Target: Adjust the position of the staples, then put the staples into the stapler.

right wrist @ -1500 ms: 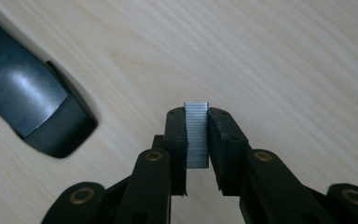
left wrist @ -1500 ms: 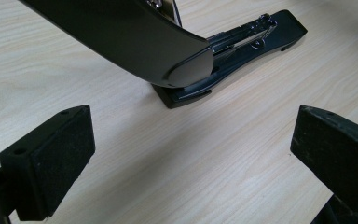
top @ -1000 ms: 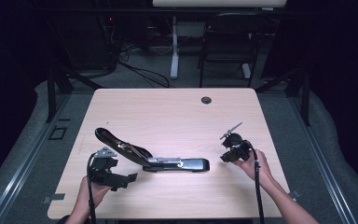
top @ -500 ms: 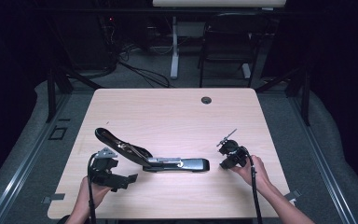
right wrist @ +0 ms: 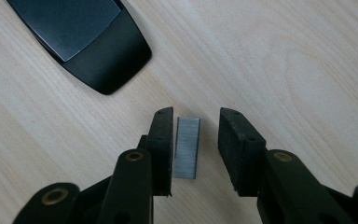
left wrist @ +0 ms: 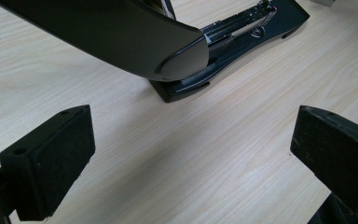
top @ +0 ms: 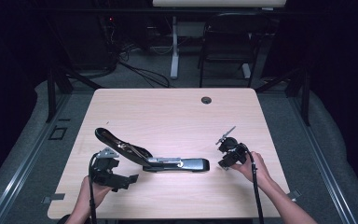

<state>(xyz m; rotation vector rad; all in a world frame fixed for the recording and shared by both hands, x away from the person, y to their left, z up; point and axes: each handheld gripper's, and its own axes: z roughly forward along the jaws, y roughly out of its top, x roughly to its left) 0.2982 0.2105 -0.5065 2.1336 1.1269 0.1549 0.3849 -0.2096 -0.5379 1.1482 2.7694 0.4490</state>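
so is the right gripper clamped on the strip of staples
No: in the right gripper view the staple strip lies on the table between the right gripper jaws, with a gap at the far pad.

stapler (top: 154,158): black | staple strip (right wrist: 186,147): grey | table (top: 168,112): pale woodgrain

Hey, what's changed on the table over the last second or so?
The right claw came down and toward the person, onto the table near the stapler's end. Its jaws have just been opening, with a strip of staples lying between them, one pad beside it, the other apart. The open stapler and the open left claw stayed put.
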